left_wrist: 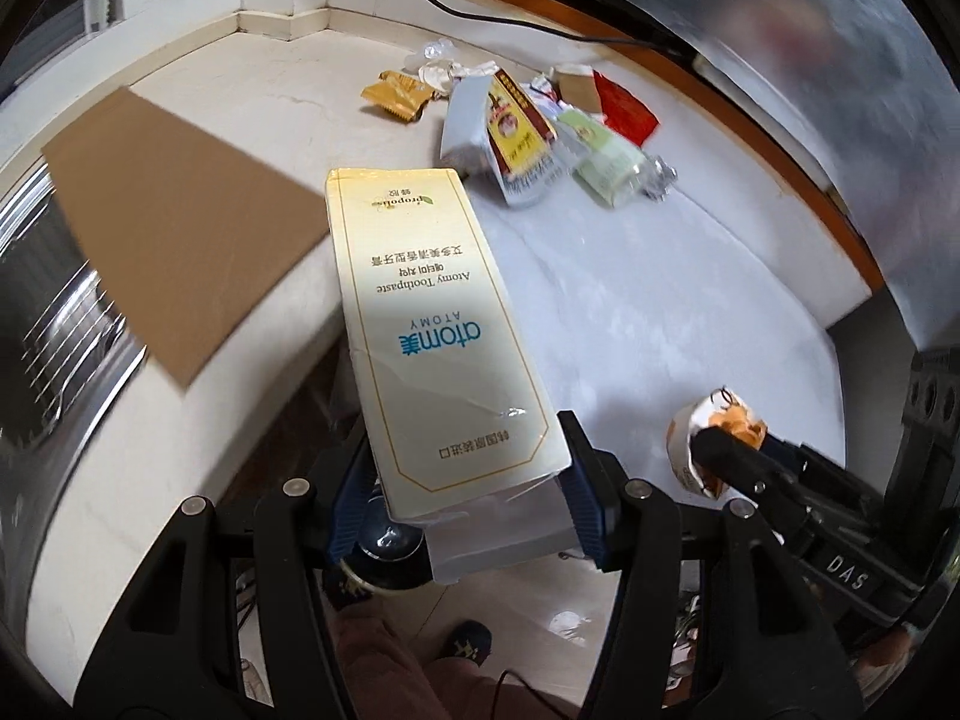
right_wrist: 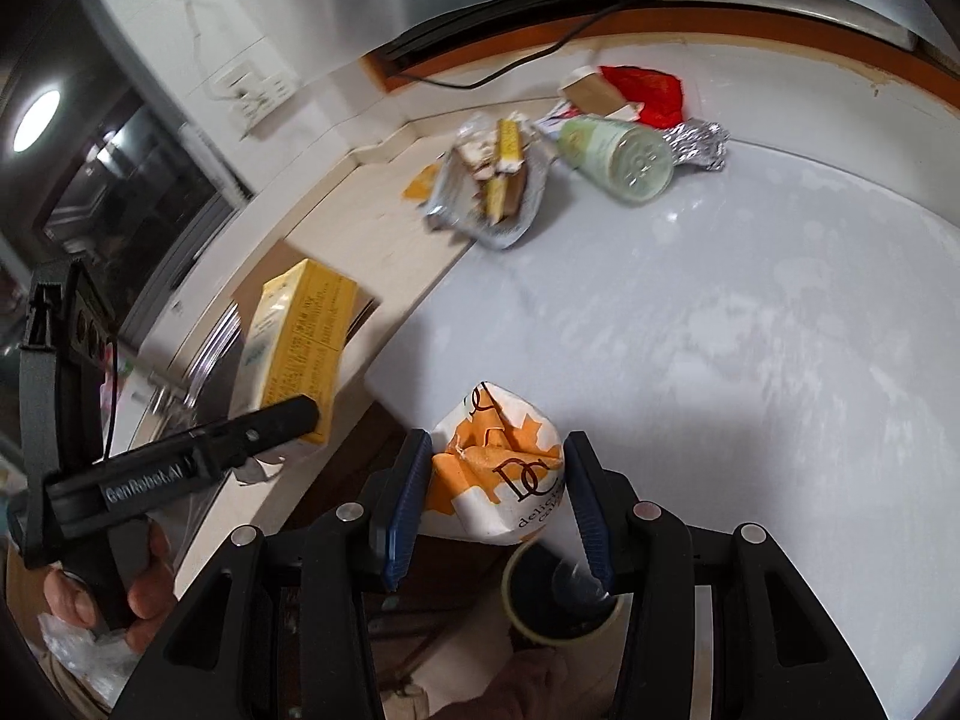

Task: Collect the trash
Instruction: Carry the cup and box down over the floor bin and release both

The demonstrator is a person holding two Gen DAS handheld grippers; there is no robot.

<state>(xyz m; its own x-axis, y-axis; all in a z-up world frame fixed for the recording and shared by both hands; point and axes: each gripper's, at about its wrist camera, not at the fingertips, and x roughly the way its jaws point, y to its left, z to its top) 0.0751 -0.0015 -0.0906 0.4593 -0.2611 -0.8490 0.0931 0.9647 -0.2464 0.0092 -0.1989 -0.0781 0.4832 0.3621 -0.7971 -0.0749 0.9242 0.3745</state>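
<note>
My left gripper point(left_wrist: 465, 480) is shut on a long cream toothpaste box point(left_wrist: 432, 324), held above the counter's front edge; the box also shows in the right wrist view point(right_wrist: 300, 348). My right gripper point(right_wrist: 492, 498) is shut on a crushed white and orange paper cup point(right_wrist: 498, 468), also seen in the left wrist view point(left_wrist: 708, 438). A pile of trash lies at the back of the white counter point(right_wrist: 720, 330): a foil snack wrapper point(left_wrist: 510, 132), a green plastic bottle point(right_wrist: 618, 156), a red wrapper point(right_wrist: 648, 90), crumpled foil point(right_wrist: 702, 144) and a yellow packet point(left_wrist: 399, 96).
A brown cardboard sheet point(left_wrist: 180, 228) lies on the counter's left part. A steel sink point(left_wrist: 54, 324) is at far left. A black cable point(left_wrist: 480, 6) runs along the back wall. A dark cup point(right_wrist: 558, 600) sits below the counter edge, over the floor.
</note>
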